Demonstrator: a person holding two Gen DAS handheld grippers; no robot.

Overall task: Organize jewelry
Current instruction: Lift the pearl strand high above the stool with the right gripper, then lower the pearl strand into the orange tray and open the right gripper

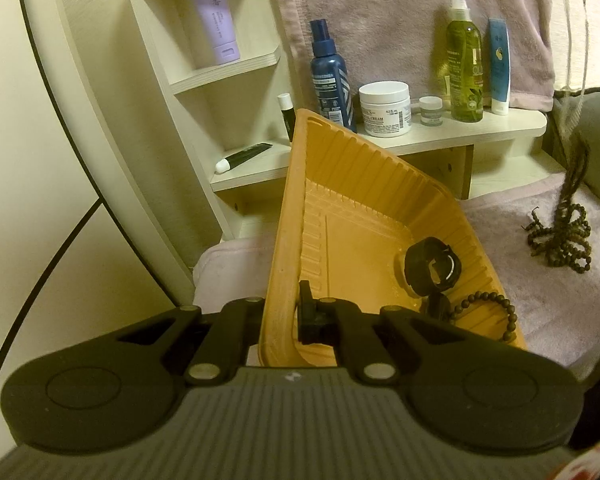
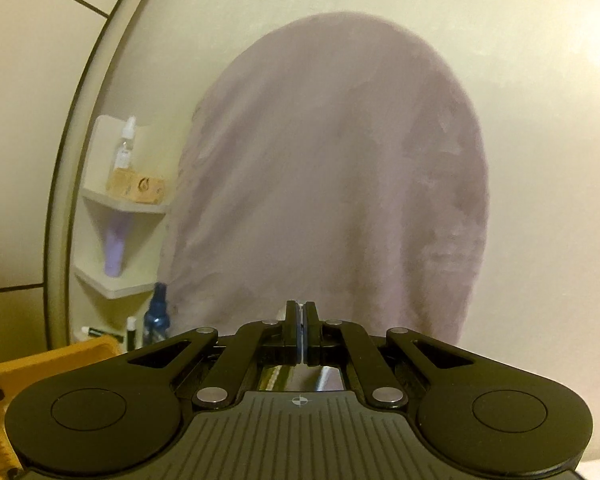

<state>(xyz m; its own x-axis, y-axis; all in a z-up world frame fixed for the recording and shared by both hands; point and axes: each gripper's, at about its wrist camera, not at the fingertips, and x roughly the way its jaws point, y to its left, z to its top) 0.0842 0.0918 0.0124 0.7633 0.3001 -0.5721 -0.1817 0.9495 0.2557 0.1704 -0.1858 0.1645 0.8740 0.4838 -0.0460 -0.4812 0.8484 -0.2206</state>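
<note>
My left gripper (image 1: 290,316) is shut on the near rim of an orange ribbed tray (image 1: 340,184), which it holds tilted above the towel. A black watch (image 1: 428,268) and a brown bead bracelet (image 1: 496,308) lie in the tray's low corner. To the right a long brown bead necklace (image 1: 560,236) hangs from a pale cord that runs up out of the picture, its lower loops still resting on the towel. In the right wrist view my right gripper (image 2: 301,312) points level at a hanging towel, pads pressed together on something thin. The tray's corner (image 2: 60,356) shows at lower left.
A pale lilac towel (image 1: 540,312) covers the surface and another hangs behind (image 2: 332,168). A white shelf (image 1: 460,132) carries bottles, jars and tubes. Corner shelves (image 1: 228,68) hold a lilac tube. A curved dark-edged frame (image 1: 80,120) stands at the left.
</note>
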